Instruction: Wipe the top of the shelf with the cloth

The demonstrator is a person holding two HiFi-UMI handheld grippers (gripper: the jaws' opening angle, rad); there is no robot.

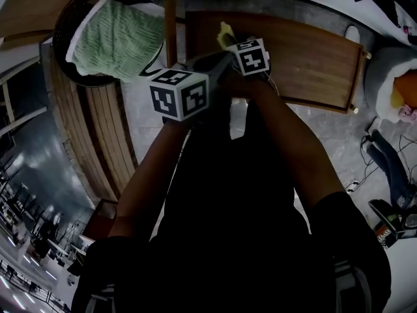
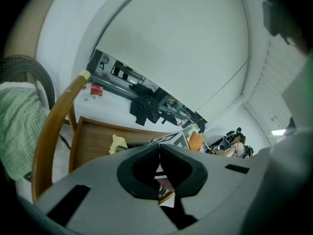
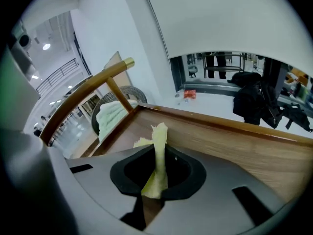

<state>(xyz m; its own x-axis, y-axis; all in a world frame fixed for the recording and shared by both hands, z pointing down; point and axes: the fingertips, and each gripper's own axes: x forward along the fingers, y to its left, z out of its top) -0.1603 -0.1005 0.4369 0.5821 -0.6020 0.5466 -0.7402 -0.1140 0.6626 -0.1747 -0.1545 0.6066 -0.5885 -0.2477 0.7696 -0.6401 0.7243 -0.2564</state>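
Note:
The shelf top [image 1: 306, 54] is a brown wooden panel with a raised rim, lying ahead of me. A small pale yellow cloth [image 1: 225, 36] rests at its near left corner. My right gripper [image 1: 229, 43] is shut on this cloth; in the right gripper view a strip of the cloth [image 3: 157, 160] stands pinched between the jaws above the wood [image 3: 234, 141]. My left gripper [image 1: 212, 62] hovers close beside the right one, just left of it. In the left gripper view its jaws [image 2: 159, 148] meet with nothing between them, and the cloth [image 2: 117, 143] lies ahead on the shelf [image 2: 93, 141].
A dark round basket [image 1: 65, 18] holding a green knitted towel [image 1: 114, 38] stands left of the shelf. A wooden rail [image 3: 93, 84] with a brass cap rises between them. Slatted wood [image 1: 98, 129] runs down the left. A bag [image 1: 397, 83] and cables [image 1: 384, 162] lie at right.

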